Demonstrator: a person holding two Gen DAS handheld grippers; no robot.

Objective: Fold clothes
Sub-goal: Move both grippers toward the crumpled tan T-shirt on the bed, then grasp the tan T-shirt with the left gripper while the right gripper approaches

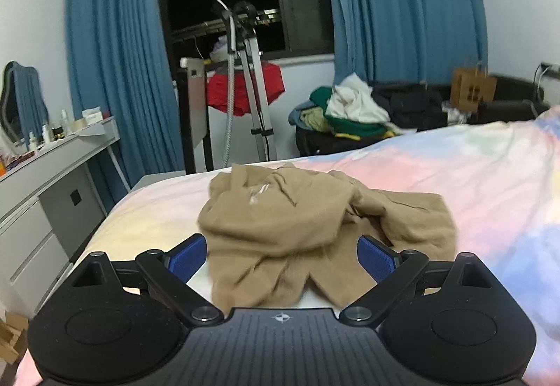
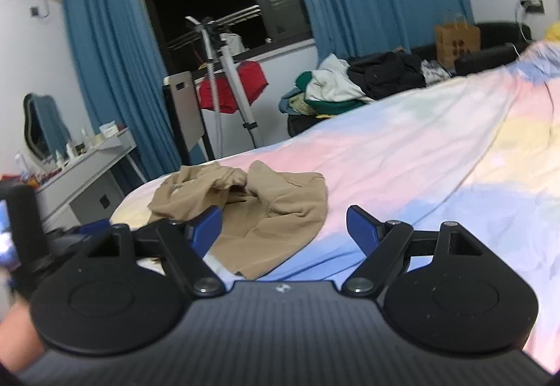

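Tan crumpled cotton garment (image 1: 315, 221) on pastel tie-dye bed (image 1: 472, 183) (unfolded); left gripper (image 1: 281, 258) fingers spread wide, grasping nothing; right gripper (image 2: 284, 228) fingers likewise released.

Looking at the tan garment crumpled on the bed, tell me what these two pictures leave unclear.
- Tan garment: its type, bunched up, in both views.
- Its near hem: left wrist view, behind the left gripper.
- Its pale mark: too small, blurred.
- Its left edge: right wrist view, behind the right gripper's finger.
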